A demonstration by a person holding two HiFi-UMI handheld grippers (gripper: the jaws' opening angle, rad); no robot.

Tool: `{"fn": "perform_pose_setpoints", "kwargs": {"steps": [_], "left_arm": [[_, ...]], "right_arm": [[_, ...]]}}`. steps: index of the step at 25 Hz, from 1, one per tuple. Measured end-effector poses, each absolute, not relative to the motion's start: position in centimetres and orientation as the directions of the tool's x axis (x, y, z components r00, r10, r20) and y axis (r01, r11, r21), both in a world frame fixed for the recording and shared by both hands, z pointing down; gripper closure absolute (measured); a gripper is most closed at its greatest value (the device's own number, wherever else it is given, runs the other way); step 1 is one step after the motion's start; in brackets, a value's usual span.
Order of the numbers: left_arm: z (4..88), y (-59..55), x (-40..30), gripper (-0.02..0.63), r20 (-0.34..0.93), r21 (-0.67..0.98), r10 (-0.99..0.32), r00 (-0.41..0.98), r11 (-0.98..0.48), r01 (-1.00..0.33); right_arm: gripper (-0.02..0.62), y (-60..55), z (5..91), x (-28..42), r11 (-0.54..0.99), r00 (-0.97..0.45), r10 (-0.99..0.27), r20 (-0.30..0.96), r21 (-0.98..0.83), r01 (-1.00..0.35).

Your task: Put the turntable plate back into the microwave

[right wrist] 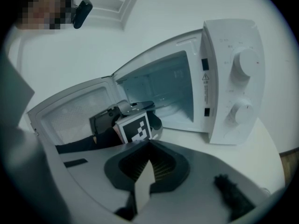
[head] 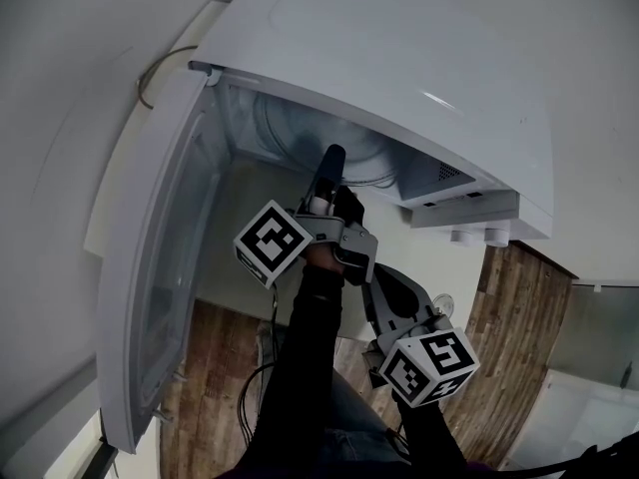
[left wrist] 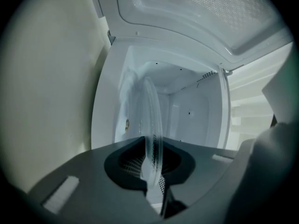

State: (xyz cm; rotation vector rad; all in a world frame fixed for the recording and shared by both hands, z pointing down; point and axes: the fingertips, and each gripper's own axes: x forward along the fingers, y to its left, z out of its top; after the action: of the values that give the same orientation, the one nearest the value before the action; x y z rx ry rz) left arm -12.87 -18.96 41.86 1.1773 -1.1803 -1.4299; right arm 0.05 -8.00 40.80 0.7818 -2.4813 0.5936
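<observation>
the head camera looks steeply down from above onto the top of the microwave (head: 399, 68) and its open door (head: 160, 267), from fairly near. the camera on the left gripper (left wrist: 154, 181) sits right at the opening, facing straight into the cavity (left wrist: 187, 111), its picture rolled so the door lies overhead. the camera on the right gripper (right wrist: 144, 181) stands farther back, facing the microwave's front at a slant. all three share the door and the cavity.

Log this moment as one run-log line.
left gripper: shut on turntable plate | plate: at microwave cavity mouth, not yet seated | door: open | right gripper: shut, empty, outside
</observation>
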Motion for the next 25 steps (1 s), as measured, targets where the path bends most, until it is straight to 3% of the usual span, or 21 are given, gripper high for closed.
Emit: {"fn": "perform_pose_setpoints", "kwargs": {"steps": [25], "left_arm": [[42.6,-21.3,-13.1,0.563,0.026,0.996,-0.990,-0.140,0.014,0.085]], "right_arm": [[0.588,-8.6,40.6,0.3,0.763,-0.706,-0.423,0.567,-0.196,-0.615]]}}
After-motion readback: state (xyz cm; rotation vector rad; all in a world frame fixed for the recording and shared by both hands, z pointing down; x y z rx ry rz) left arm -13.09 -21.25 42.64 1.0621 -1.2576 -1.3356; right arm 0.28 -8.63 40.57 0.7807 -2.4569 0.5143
